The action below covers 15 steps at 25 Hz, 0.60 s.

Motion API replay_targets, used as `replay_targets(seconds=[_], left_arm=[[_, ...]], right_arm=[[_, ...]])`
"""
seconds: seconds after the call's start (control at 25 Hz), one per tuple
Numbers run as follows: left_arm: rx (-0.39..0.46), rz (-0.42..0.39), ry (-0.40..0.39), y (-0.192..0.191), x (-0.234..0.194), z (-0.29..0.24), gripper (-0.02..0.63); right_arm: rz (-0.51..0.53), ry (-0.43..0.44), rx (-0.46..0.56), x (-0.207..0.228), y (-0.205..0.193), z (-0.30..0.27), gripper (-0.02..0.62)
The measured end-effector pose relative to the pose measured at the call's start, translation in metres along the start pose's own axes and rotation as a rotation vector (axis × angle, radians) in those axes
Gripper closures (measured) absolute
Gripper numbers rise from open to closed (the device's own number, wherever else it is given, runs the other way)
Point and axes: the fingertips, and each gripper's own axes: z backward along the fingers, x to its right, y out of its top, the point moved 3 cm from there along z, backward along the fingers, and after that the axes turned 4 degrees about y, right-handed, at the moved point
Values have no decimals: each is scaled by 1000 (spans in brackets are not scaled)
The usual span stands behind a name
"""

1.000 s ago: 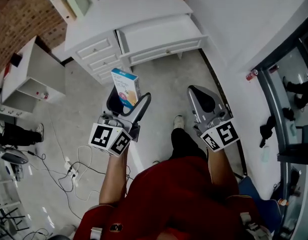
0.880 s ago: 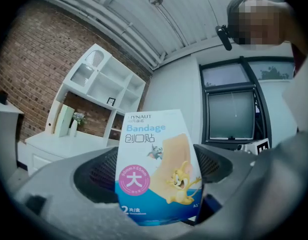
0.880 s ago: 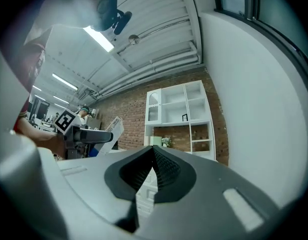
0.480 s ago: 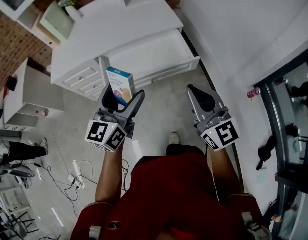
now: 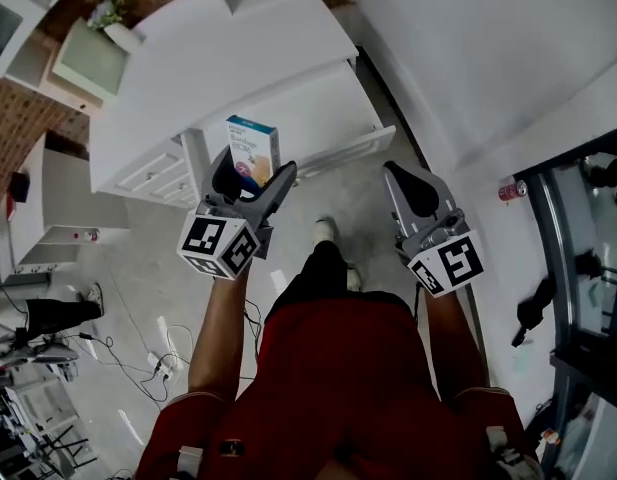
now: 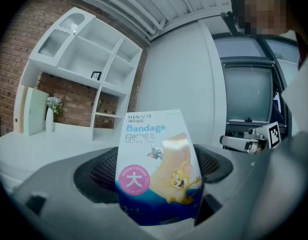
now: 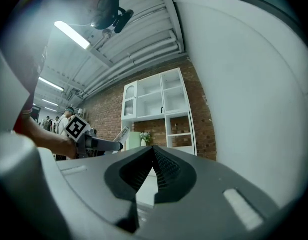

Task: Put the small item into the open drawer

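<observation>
A small bandage box (image 5: 252, 144), white and blue with a cartoon print, stands upright between the jaws of my left gripper (image 5: 256, 170), which is shut on it. In the left gripper view the bandage box (image 6: 158, 169) fills the middle, with the left gripper (image 6: 154, 166) clamped on its lower half. The open drawer (image 5: 310, 108) is white and pulled out from under the white desk (image 5: 218, 58), just beyond the box. My right gripper (image 5: 410, 186) hangs over the floor to the right, its jaws closed with nothing between them, as the right gripper (image 7: 153, 150) view confirms.
A stack of closed drawers (image 5: 148, 173) sits at the desk's left. A green board (image 5: 88, 53) and a vase (image 5: 113, 13) stand on the desk. A white side cabinet (image 5: 48, 198) and floor cables (image 5: 158, 358) lie left. A white wall (image 5: 468, 58) runs along the right.
The person has stepped toward the desk, so the desk and open drawer are nearer. The left gripper still grips the box and now reaches the drawer's front; the right gripper stays shut.
</observation>
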Motion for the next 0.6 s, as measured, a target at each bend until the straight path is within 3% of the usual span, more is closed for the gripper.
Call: replay_targets(seconds=[0.6], left_arm=[[-204, -12, -148, -51, -77, -173, 149]], right_arm=[[14, -139, -97, 118, -18, -107, 583]])
